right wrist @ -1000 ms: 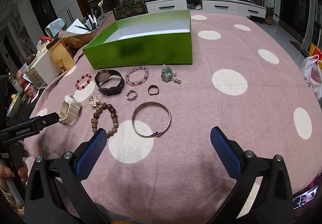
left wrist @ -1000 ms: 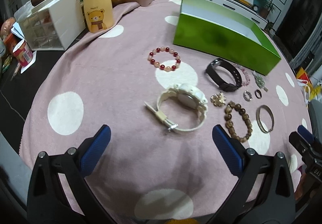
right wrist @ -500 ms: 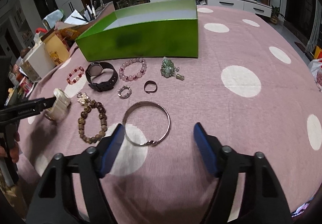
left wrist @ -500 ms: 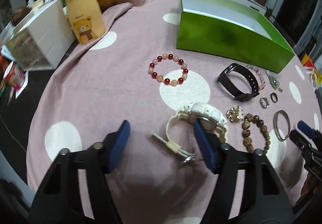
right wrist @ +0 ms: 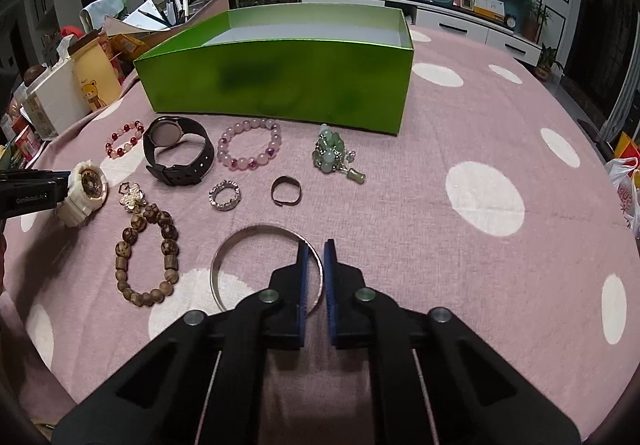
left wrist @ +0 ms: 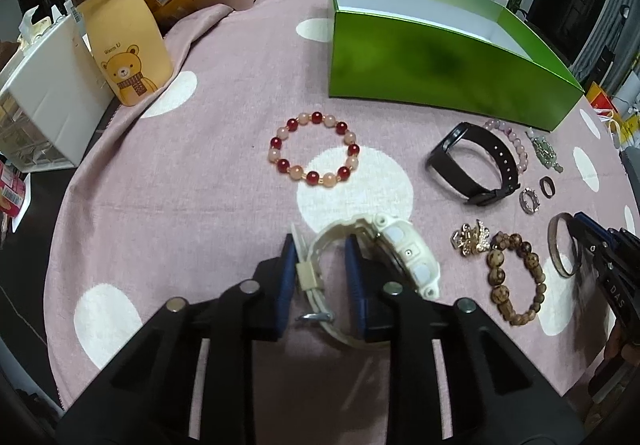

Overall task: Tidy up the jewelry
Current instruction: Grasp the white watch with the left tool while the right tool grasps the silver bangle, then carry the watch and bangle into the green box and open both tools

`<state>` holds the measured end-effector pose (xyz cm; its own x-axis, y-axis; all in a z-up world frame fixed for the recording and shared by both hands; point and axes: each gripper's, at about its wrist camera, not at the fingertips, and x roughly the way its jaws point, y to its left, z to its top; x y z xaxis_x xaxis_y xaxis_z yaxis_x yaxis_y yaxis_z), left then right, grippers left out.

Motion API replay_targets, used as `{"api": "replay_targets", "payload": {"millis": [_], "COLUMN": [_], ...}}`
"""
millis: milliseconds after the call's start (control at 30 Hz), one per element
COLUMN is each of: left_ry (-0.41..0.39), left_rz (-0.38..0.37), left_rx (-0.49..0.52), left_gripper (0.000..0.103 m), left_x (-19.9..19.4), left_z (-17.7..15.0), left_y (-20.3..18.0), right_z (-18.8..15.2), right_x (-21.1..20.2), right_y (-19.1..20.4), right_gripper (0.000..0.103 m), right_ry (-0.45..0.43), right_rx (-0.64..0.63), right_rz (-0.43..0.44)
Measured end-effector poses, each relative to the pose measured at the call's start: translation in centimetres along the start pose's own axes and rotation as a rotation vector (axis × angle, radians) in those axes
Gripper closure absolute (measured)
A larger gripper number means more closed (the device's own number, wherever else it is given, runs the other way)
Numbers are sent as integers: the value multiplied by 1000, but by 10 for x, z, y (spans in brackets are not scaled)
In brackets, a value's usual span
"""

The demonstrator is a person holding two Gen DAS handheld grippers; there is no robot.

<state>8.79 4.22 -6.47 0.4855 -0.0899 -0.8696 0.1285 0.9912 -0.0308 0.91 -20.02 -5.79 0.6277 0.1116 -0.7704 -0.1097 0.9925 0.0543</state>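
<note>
On a round table draped in a pink cloth (right wrist: 460, 125) with white polka dots, the left gripper (left wrist: 320, 261) has its blue-padded fingers closed around the strap of a chunky cream-white watch (left wrist: 394, 249), one pad inside the loop of the band and the other outside it, beside the strap keeper and metal buckle. From the right wrist view the watch's gold-toned face shows, tipped on its side.

The right gripper (right wrist: 314, 265) is pinched nearly closed over the right rim of a thin silver bangle (right wrist: 232, 245), which lies flat on the cloth; a narrow slit remains between the pads, and whether they actually press the metal cannot be told.

Spread between the two grippers and an open green box (right wrist: 280, 81) with a white interior are the remaining pieces: a red-and-peach bead bracelet (left wrist: 314, 151), a black watch (right wrist: 176, 153) resting on its band, a pale purple bead bracelet (right wrist: 250, 145), a green jade charm cluster (right wrist: 334, 157), a sparkling silver ring (right wrist: 225, 195), a dark plain ring (right wrist: 286, 191), a gold flower brooch (left wrist: 471, 239) and a brown wooden bead bracelet (right wrist: 146, 257). The box stands at the far side of the row, apart from the jewelry.
</note>
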Motion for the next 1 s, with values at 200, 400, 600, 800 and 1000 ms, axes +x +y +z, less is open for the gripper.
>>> {"api": "replay_targets", "payload": {"millis": [200,400,600,800,1000], "left_ry": [-28,-55,-87,-126,-168], "left_rz": [-15,-25,-25,-19,-14], "left_rx": [-18,-13,-1,15,39], "left_gripper": [92,92,92,92,92], "left_x": [-6,-19,-33,-49,-62], "left_z": [-1,0,2,10,29], "left_y": [-1,-7,-16,-28,-44], "right_z": [4,7,12,21,39], "right_x": [-4,-20,-42,-60,-75], "right_y": [3,3,0,-8,-16], "right_gripper": [100,100,100,100,100], "right_ry": [-20,-67,-132,-190,-258], "right_rx": [-3,-6,-6,-2,-3], "right_rz": [3,-1,-11,-21,-34]}}
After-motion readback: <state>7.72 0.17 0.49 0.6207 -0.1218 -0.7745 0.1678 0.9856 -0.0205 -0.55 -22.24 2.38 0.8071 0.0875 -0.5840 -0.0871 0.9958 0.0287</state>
